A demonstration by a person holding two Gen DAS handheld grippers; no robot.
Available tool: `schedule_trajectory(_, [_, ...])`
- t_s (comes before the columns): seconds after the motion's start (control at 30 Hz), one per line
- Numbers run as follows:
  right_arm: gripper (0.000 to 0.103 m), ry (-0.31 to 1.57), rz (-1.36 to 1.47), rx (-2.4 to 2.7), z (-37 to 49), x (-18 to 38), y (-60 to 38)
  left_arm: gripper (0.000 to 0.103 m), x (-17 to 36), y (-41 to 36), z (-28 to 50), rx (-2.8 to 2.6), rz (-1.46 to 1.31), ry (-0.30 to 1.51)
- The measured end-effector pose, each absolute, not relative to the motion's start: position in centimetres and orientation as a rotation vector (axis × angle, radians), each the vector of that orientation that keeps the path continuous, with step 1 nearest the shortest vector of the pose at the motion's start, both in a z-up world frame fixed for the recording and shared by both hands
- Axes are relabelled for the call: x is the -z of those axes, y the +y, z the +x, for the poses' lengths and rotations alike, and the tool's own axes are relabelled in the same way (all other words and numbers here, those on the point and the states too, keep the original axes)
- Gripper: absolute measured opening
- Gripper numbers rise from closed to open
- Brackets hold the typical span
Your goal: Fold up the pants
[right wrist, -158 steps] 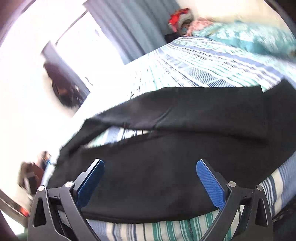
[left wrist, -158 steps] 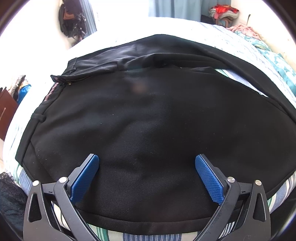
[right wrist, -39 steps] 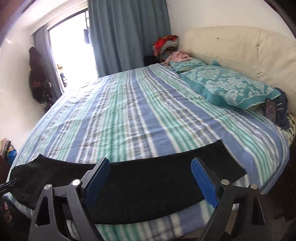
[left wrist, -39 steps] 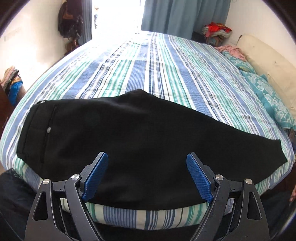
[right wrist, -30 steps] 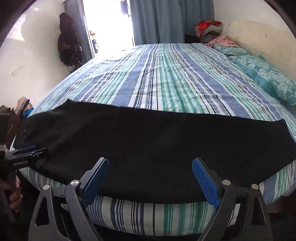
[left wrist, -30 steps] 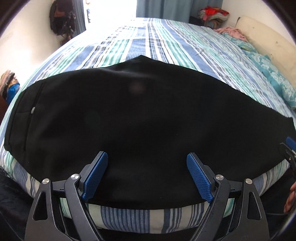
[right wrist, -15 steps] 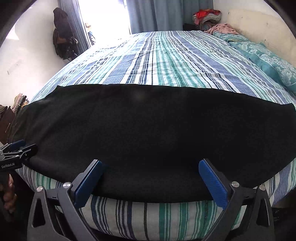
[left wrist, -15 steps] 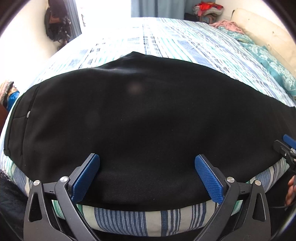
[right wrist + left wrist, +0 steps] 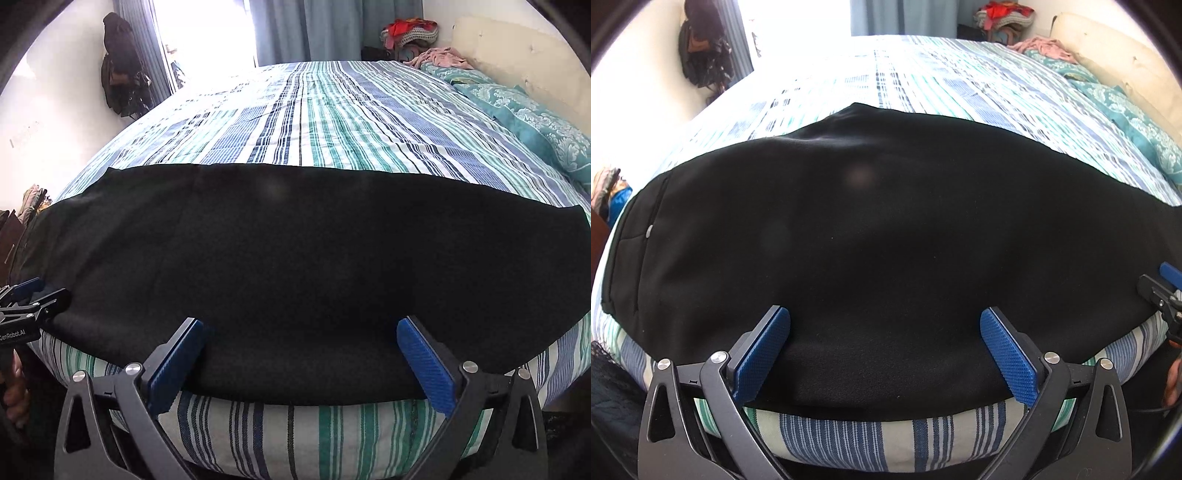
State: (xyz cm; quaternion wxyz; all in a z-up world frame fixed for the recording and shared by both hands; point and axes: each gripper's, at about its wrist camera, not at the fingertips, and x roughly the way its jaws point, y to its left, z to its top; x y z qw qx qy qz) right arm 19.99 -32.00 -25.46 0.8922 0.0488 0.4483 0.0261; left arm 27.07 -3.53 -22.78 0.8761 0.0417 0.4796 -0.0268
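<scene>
Both grippers have spread their jaws wider than a second ago and dropped closer to the pants (image 9: 886,236), which lie flat, folded lengthwise, along the near edge of the bed (image 9: 332,129), waistband toward the left. The left gripper (image 9: 884,349) and right gripper (image 9: 301,363) stand fully open with nothing held; the blue pads hover over the near edge of the cloth. The next step is likely the crosswise fold: each gripper should pinch through all layers at matching points on one end, lift together just clear of the bed, and carry that end evenly over the other, so the edges line up without wrinkles.
</scene>
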Motion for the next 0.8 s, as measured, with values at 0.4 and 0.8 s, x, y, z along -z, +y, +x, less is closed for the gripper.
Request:
schedule_trajectory(0.4, [0.103,0.933,0.094,-0.046,19.96,25.52,-31.91,0.103,22.79,-3.55,27.05,0.055,0.088,1.000])
schedule_trajectory(0.8, [0.103,0.935,0.084,-0.036,19.97,25.50,-31.77,0.103,22.80,-3.59,27.03,0.054,0.088,0.999])
